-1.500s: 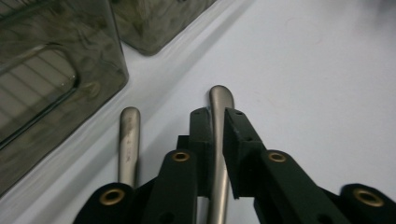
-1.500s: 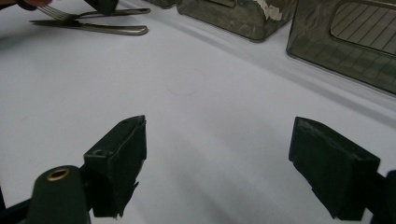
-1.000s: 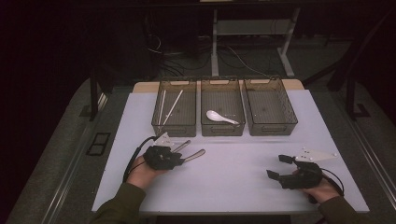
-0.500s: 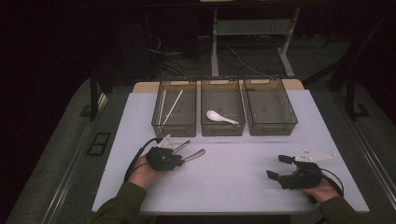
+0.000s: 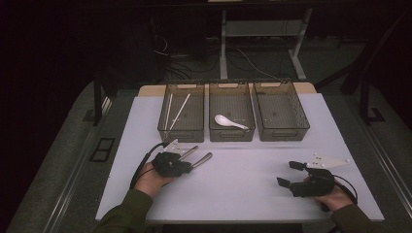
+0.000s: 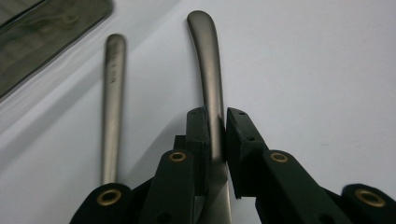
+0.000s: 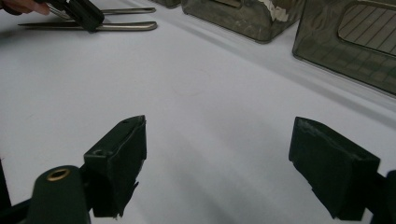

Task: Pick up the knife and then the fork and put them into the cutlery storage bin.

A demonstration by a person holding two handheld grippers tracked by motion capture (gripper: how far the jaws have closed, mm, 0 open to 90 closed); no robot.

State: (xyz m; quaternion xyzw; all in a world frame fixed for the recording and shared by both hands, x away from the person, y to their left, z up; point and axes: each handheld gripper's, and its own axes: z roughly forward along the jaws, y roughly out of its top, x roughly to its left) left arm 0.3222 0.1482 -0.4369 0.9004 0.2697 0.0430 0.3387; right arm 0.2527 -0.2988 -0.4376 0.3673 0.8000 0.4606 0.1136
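**Two metal handles at lower left, one being gripped**

Two black pads of the left gripper (image 6: 215,128) are pressing on a metal utensil handle (image 6: 208,60), having just been closing onto it; the handle is running up the middle of the left gripper view. A second metal handle (image 6: 112,102) is lying just beside it, left of frame, on the white table (image 5: 243,184). Right gripper (image 7: 217,163) is resting at lower right of the high view, jaws standing wide apart over bare tabletop. Three trays (image 5: 279,128) are sitting across the centre.
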